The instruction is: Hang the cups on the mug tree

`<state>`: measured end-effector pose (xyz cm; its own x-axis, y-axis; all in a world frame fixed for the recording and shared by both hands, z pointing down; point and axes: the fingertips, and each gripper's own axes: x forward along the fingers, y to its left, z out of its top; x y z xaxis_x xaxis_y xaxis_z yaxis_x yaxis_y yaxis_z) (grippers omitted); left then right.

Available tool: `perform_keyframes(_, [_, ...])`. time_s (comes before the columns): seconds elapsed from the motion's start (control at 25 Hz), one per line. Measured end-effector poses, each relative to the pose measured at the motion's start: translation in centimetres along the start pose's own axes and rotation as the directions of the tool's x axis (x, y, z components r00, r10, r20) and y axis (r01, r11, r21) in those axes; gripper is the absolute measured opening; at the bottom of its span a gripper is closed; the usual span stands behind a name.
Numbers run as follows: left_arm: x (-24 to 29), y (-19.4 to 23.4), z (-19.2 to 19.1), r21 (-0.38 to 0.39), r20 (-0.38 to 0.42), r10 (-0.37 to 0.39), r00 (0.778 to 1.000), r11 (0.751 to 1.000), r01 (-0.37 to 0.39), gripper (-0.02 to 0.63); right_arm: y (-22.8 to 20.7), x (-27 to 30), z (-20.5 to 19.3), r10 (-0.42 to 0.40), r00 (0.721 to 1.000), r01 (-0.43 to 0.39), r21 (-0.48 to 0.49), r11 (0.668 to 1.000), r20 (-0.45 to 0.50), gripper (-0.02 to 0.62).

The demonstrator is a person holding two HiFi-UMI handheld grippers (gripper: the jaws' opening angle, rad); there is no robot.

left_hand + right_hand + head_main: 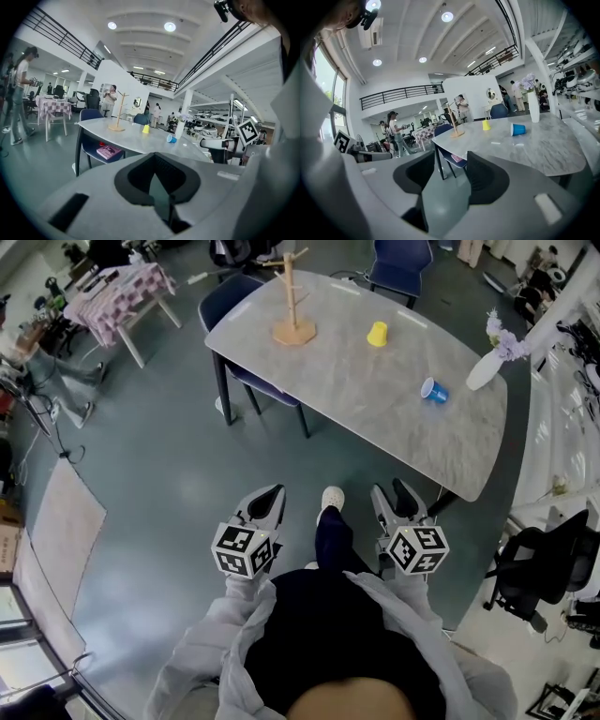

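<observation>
Well, left gripper [272,495]: held low over the floor, well away from the desk. Its jaws are close together, the tips look like they touch, and nothing is between them.
Right gripper [390,488]: held low beside the left one, with the person's shoe [332,498] between the two. Its jaws are partly apart, you can see the floor through the gap, and they hold nothing.
Desk [375,423]: a grey, stone-look top with round corners, out in front of both grippers.
Mug tree [293,296]: made of wood, standing up on its round base near the far left end of the desk. No cup hangs on it.
Yellow cup [377,334]: stands on the desk, near the mug tree, to its right.
Blue cup [434,391]: lies on its side on the desk, further right, near the vase.
White vase [483,371]: at the right edge of the desk, with purple flowers in it.
Blue chair [234,292]: pushed under the left end of the desk, with a pink book [108,151] on its seat.
</observation>
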<state>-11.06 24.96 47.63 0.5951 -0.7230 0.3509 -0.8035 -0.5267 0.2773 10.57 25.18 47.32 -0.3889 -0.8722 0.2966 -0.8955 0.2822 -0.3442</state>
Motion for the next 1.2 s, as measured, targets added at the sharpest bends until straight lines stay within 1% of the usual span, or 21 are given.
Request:
perform_keyframes(0.32, [7.3,3.5,4.8,0.028,0.008,0.022,1.000,0.999,-0.022,0.008,-4.2,7.5,4.9,0.021,1.000,-0.021,0.007,1.000,0.022,0.210])
perform_keyframes(0.52, [11.8,5.6,8.4,0.026,0.019,0.035,0.999,0.999,-0.035,0.006,-6.8,11.9,8.2,0.032,0.999,-0.032,-0.001,0.999,0.017,0.210])
perform_keyframes(0.68, [15.2,6.8,10.5,0.024,0.017,0.040,0.999,0.999,-0.041,0.006,-8.9,14.8,10.4,0.034,0.999,-0.034,0.000,0.999,0.018,0.210])
perform_keyframes(1.0, [21.2,8.1,12.7,0.049,-0.003,0.025,1.000,0.999,-0.024,0.006,-13.5,19.7,12.8,0.019,0.999,-0.020,0.026,0.999,0.034,0.210])
perform_keyframes(1.2, [23.9,8.7,13.4,0.018,0.003,0.018,1.000,1.000,-0.018,0.006,-15.7,22.1,13.2,0.015,0.999,-0.017,0.040,0.999,0.035,0.210])
